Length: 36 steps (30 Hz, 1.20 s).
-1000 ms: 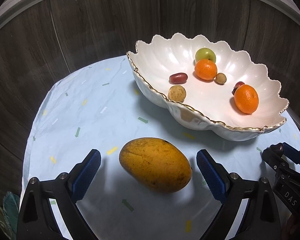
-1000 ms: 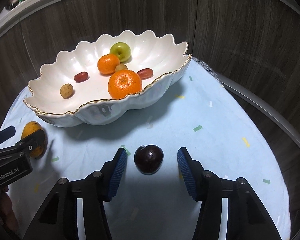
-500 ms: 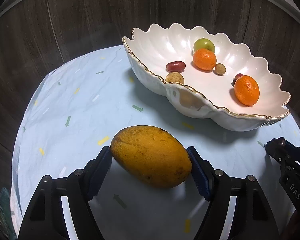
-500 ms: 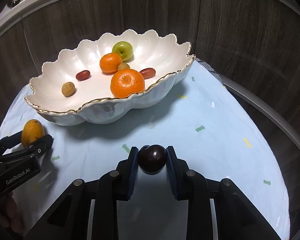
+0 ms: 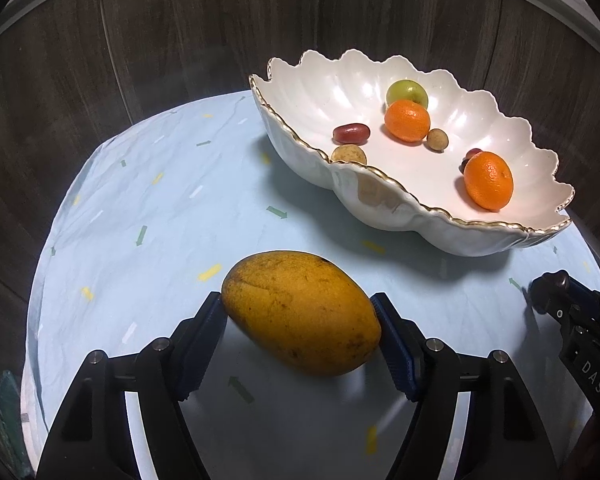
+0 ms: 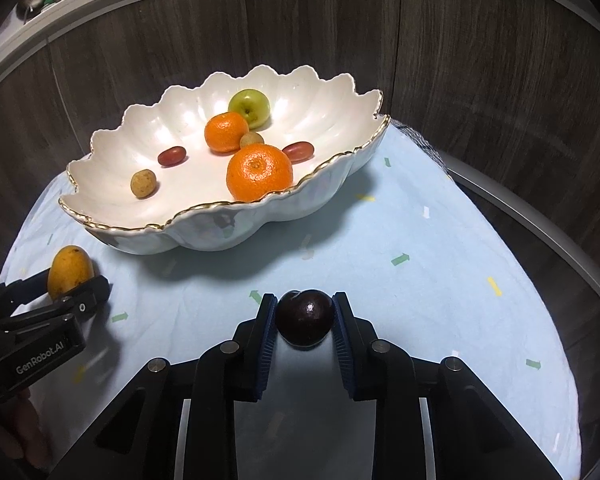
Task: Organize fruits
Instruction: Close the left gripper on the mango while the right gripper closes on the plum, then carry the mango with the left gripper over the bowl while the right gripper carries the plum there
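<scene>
My left gripper point(image 5: 300, 320) is shut on a yellow mango point(image 5: 300, 312) and holds it just above the light blue cloth; it also shows in the right wrist view point(image 6: 70, 270). My right gripper point(image 6: 305, 320) is shut on a dark plum point(image 6: 305, 317), lifted a little off the cloth. A white scalloped bowl point(image 5: 380, 200) point(image 6: 220, 224) with a gold rim stands behind both. It holds two oranges point(image 6: 259, 173) point(image 6: 226, 132), a green apple point(image 6: 250, 107), two red dates point(image 6: 172, 156) and two small brown fruits point(image 6: 143, 184).
The round table is covered by a light blue cloth point(image 5: 160, 220) point(image 6: 420, 260) with small coloured arrows. A dark wood-panel wall point(image 5: 180, 40) curves closely behind the table. The right gripper's body shows at the right edge of the left wrist view point(image 5: 576, 328).
Both grippers closed from open: the left on the mango, the right on the plum. Both fruits have risen slightly off the cloth, and the bowl looks a little farther off.
</scene>
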Motion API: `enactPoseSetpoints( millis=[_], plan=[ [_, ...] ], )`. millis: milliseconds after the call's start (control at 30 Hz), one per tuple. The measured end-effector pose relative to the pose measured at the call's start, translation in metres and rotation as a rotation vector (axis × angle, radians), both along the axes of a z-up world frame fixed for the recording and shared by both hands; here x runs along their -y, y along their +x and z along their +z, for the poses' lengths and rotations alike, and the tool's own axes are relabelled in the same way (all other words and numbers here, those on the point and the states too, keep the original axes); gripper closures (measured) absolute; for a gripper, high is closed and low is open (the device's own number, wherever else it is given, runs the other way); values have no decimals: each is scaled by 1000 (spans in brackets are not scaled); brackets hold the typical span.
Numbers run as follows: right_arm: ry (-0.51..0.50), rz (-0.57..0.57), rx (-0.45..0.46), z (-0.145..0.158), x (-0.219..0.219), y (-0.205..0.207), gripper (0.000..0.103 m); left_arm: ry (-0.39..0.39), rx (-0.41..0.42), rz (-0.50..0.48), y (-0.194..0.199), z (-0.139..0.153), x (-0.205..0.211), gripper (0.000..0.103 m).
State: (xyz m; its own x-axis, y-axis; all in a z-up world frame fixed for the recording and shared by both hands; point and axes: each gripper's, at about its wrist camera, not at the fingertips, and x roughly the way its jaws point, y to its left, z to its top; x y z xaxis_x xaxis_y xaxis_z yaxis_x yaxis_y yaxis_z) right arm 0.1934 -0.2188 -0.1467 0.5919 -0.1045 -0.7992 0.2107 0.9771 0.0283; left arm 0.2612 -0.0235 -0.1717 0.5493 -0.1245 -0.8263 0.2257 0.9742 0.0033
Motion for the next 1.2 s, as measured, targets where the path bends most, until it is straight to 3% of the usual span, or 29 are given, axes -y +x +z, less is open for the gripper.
enactPoseSetpoints(
  millis=[1200],
  plan=[
    [14, 21, 148, 61, -5, -17, 74, -20, 136, 5, -28, 77, -7, 36]
  ],
)
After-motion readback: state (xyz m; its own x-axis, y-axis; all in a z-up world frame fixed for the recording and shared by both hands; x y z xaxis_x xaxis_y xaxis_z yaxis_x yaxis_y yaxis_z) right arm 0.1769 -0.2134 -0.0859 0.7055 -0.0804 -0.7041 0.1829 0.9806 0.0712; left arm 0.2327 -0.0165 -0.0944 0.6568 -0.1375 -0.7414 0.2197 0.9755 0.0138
